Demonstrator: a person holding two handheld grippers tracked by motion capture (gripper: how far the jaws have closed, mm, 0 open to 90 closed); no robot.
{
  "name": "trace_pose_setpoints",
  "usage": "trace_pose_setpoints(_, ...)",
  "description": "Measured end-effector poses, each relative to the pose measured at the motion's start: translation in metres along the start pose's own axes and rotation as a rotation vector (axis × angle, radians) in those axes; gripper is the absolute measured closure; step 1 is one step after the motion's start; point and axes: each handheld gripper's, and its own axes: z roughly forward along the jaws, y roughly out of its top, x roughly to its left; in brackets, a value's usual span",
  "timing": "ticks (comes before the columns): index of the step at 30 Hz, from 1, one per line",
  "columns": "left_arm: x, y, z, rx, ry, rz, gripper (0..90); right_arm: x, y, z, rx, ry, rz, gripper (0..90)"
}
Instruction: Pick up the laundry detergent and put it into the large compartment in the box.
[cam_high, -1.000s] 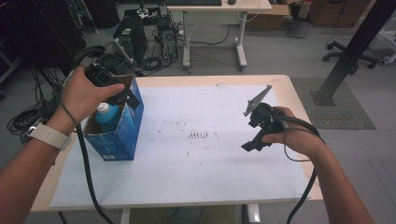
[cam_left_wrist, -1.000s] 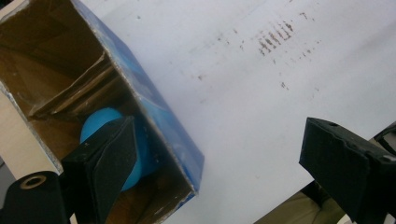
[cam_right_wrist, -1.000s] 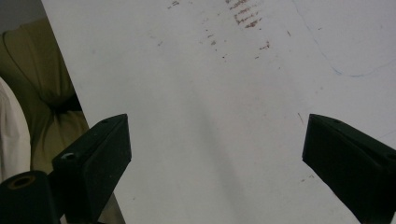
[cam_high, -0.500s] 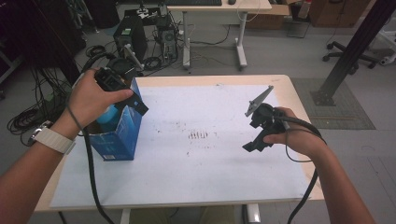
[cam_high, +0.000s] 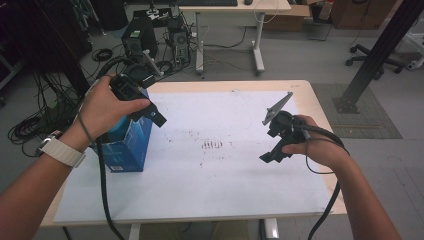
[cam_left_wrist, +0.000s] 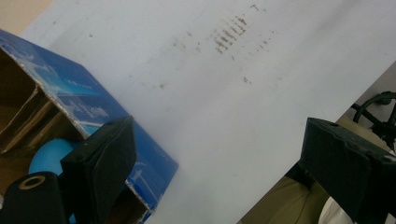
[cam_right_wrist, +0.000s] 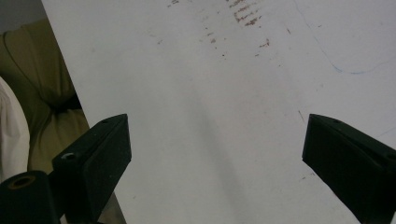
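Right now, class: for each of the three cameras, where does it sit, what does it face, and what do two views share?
High view: above the table, looking forward and down; both forearms, left gripper, right gripper.
Left gripper view: along open jaws at the blue box and white sheet.
Right gripper view: along open jaws at the sheet; the person's lap.
Shared: the brown smudges.

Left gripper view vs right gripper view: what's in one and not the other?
Left gripper view alone: the open blue box at the sheet's left edge, with a light-blue round thing inside it. The left claw hangs open, one jaw over the box's corner.

Right gripper view alone: a faint blue pen line on the sheet, and olive cloth past the sheet's edge. The right claw is open over bare sheet.

Both: the white sheet with its patch of brown marks, and nothing between the jaws.
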Motion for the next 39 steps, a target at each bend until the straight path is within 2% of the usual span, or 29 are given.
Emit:
trace_pose_setpoints(4, -0.004, 0.001, 0.0, 0.0, -0.006, 0.033, 11.1, 0.0, 0.001, 0.0, 0.001, 0.001, 0.002, 8.3)
trace_pose_setpoints(18, -0.018, 0.004, 0.004, -0.004, -0.019, 0.094, 10.9, -0.001, 0.002, 0.0, 0.0, 0.002, 0.001, 8.3)
trace_pose_setpoints(24, -0.028, 0.005, 0.007, 0.0, -0.026, 0.16, 10.8, -0.001, 0.003, -0.001, 0.0, 0.001, -0.001, 8.3)
trace_pose_setpoints(26, -0.031, 0.006, 0.008, 0.001, -0.025, 0.171, 10.7, -0.001, 0.004, -0.001, -0.003, 0.001, 0.0, 8.3)
trace_pose_setpoints(32, -0.036, 0.006, 0.014, 0.012, -0.036, 0.184, 10.7, -0.001, 0.006, -0.002, -0.006, 0.0, -0.006, 8.3)
trace_pose_setpoints(39, -0.035, 0.005, 0.016, 0.007, -0.038, 0.187, 10.8, -0.002, 0.007, -0.001, -0.006, 0.0, -0.006, 8.3)
